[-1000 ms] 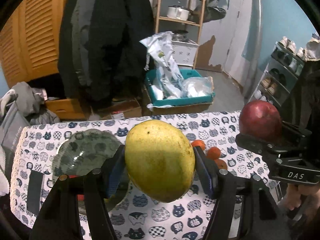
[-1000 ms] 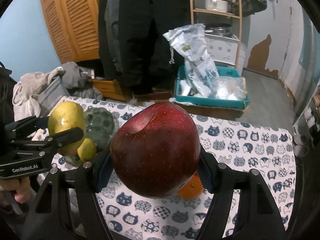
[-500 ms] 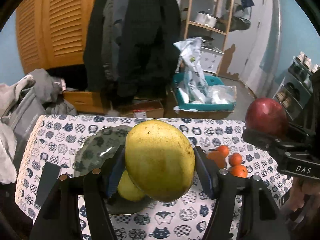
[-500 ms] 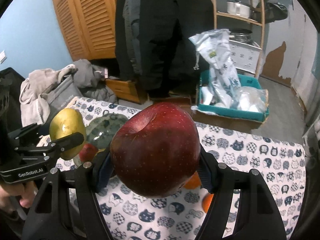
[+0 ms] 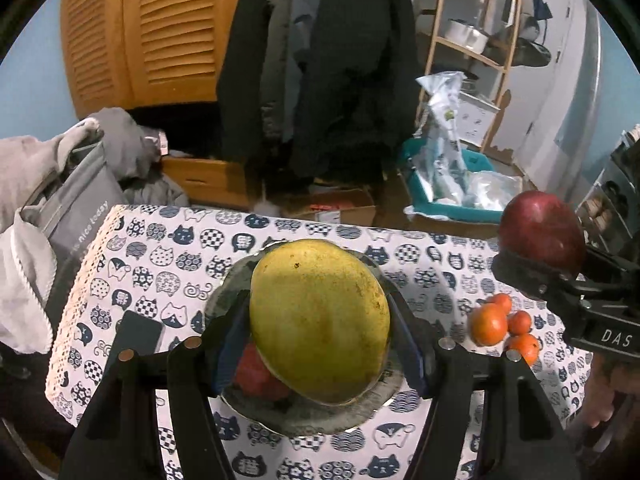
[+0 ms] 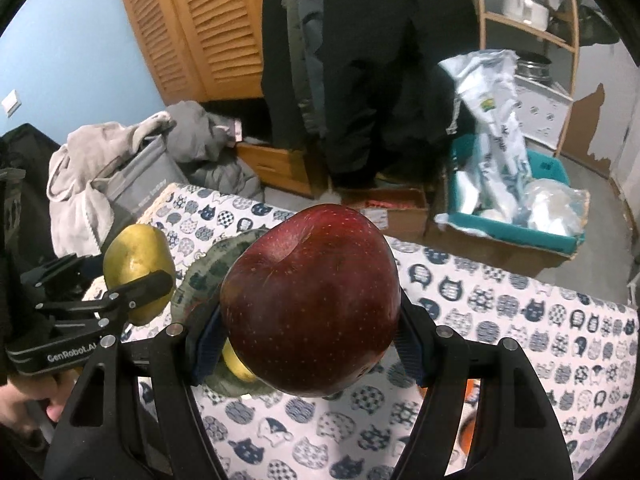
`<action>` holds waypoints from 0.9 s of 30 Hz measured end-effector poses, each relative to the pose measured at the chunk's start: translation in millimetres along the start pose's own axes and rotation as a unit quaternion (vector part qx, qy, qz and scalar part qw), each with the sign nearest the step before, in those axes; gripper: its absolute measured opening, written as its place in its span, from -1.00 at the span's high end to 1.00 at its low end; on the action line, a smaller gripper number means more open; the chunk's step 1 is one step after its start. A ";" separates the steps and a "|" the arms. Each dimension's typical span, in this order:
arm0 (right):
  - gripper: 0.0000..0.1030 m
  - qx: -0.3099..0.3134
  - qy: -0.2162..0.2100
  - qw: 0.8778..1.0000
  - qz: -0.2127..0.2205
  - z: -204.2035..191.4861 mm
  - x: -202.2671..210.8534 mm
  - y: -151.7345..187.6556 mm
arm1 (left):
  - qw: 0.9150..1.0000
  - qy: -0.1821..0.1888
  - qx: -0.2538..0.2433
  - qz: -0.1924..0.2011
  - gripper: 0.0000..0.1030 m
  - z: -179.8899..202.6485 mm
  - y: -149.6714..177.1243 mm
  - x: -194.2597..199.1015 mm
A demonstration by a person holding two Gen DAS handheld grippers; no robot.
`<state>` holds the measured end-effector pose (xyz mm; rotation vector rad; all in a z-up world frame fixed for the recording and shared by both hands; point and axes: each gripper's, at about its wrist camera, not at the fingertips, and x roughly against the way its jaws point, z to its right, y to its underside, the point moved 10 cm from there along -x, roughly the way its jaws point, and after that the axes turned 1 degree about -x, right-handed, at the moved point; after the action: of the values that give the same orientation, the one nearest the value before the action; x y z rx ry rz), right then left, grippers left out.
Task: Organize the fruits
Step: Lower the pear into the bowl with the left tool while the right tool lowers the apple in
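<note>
Both sets of jaws are closed around fruit. Those of the left gripper clamp a large yellow-green mango by its sides, the blue pads pressed against its skin, so the fruit fills the gap between the fingers. Directly beyond and beneath those jaws sits a dark green plate on the cat-print tablecloth; a red fruit lies on the plate, partly hidden under the mango. Just left of the jaws a dark phone rests flat on the cloth. To the right of the jaws, a cluster of small oranges sits on the cloth, well clear of the plate.

Those of the right gripper pinch a big dark red apple in the same way, held above the cloth. Past the apple's left edge the plate shows again, with a small yellow fruit on it below the left pad. Farther left, the other gripper holds the mango in the air beside the plate.
</note>
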<state>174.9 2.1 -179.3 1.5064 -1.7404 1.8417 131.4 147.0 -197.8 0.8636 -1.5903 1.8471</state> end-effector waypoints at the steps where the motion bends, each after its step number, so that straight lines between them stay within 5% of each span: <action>1: -0.40 0.000 -0.001 1.000 -0.003 -2.2 -6.9 -1.5 | 1.000 -0.002 0.002 -0.002 -0.32 -3.1 0.4 -2.9; 27: -0.40 0.006 -0.008 0.993 -0.119 -25.3 -131.8 30.2 | 0.985 -0.021 0.115 -0.127 -0.32 -80.3 47.9 -112.9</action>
<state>201.3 77.3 -291.5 1.6563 -1.4839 1.7283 158.4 219.5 -322.3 1.1565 -1.2387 1.8574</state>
